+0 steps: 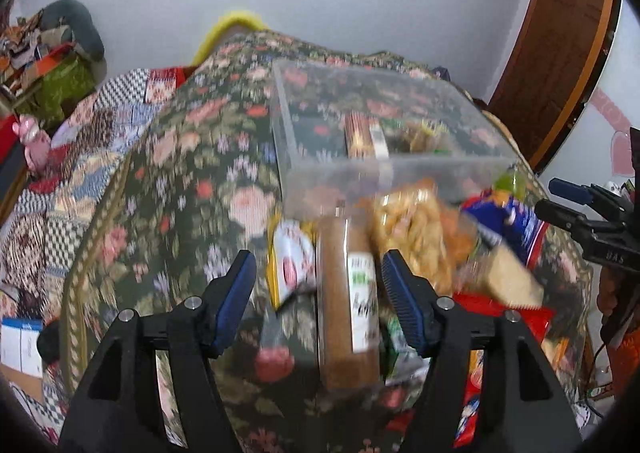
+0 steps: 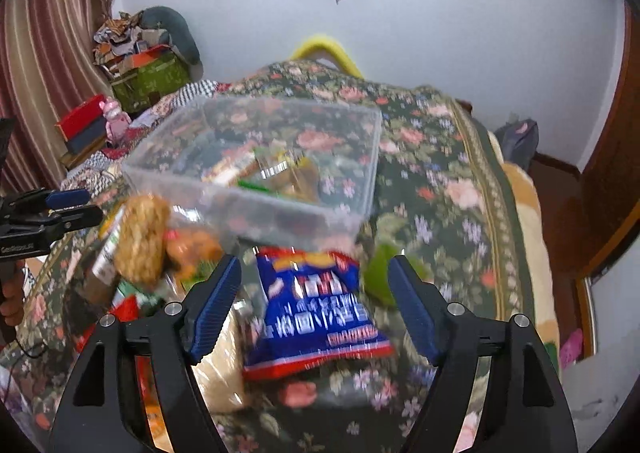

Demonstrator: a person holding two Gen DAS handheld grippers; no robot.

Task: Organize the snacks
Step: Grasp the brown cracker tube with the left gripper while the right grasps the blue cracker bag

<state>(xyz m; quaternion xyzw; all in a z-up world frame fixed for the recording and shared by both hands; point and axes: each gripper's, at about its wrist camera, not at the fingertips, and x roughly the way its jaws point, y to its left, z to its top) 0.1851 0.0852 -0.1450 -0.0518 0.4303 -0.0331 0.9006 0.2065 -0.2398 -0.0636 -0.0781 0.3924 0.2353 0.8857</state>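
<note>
A clear plastic box (image 1: pixel 392 117) stands on the floral cloth and holds a few snack packs (image 1: pixel 362 133). In front of it lies a heap of loose snacks. My left gripper (image 1: pixel 318 279) is open above a long brown pack with a white label (image 1: pixel 344 317), which lies between the fingers without being pressed. My right gripper (image 2: pixel 314 279) is open too, with a blue and red snack bag (image 2: pixel 320 309) lying between its fingers, untouched by the pads. The box (image 2: pixel 256 157) sits just beyond that bag. Both views are motion-blurred.
A round cracker pack (image 2: pixel 142 241), an orange snack bag (image 2: pixel 192 249) and a green item (image 2: pixel 380 273) lie near the box. The floral cloth (image 1: pixel 192 173) is bare left of the box. Each gripper shows in the other's view: the right gripper (image 1: pixel 580 209), the left gripper (image 2: pixel 68 205).
</note>
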